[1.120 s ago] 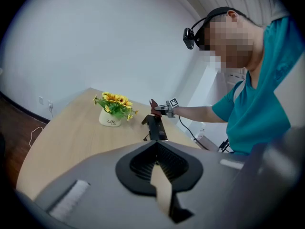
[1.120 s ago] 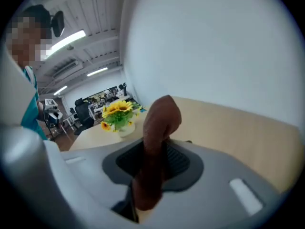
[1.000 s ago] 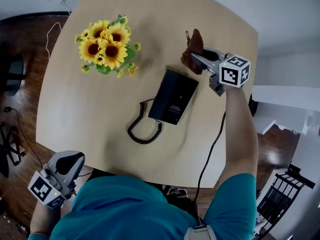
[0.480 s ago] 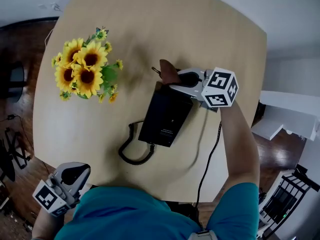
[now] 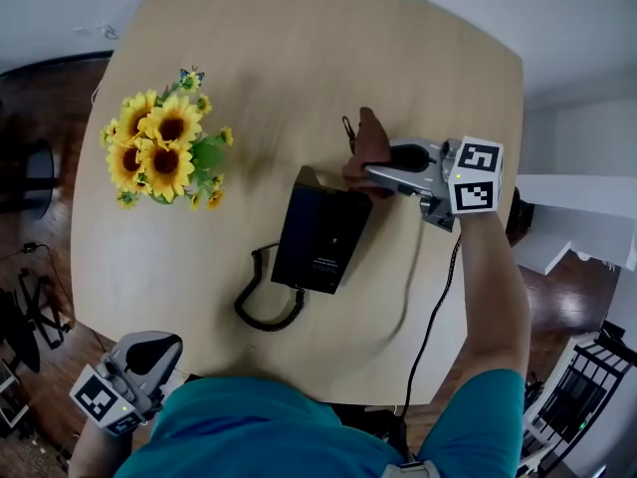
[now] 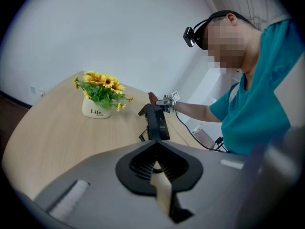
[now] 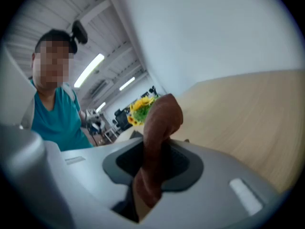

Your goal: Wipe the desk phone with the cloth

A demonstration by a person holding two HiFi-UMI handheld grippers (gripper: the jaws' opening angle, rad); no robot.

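R gripper [image 5: 373, 170] fingers pinch brown cloth [image 5: 366, 145] at 1 o'clock corner of phone [image 5: 320, 235], mid tabletop [image 5: 299, 48]; best drag w/ light, even pressure toward 7 o'clock. L gripper [image 5: 147, 355] fingers pressed together, empty

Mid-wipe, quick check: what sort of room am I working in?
Probably an office: a desk phone on a rounded wooden table, a pot of sunflowers, and ceiling strip lights behind the person.

An office: a desk phone [image 5: 320, 239] on a pale table [image 5: 299, 58], strip lights [image 7: 90, 66] overhead, white walls [image 6: 119, 32].
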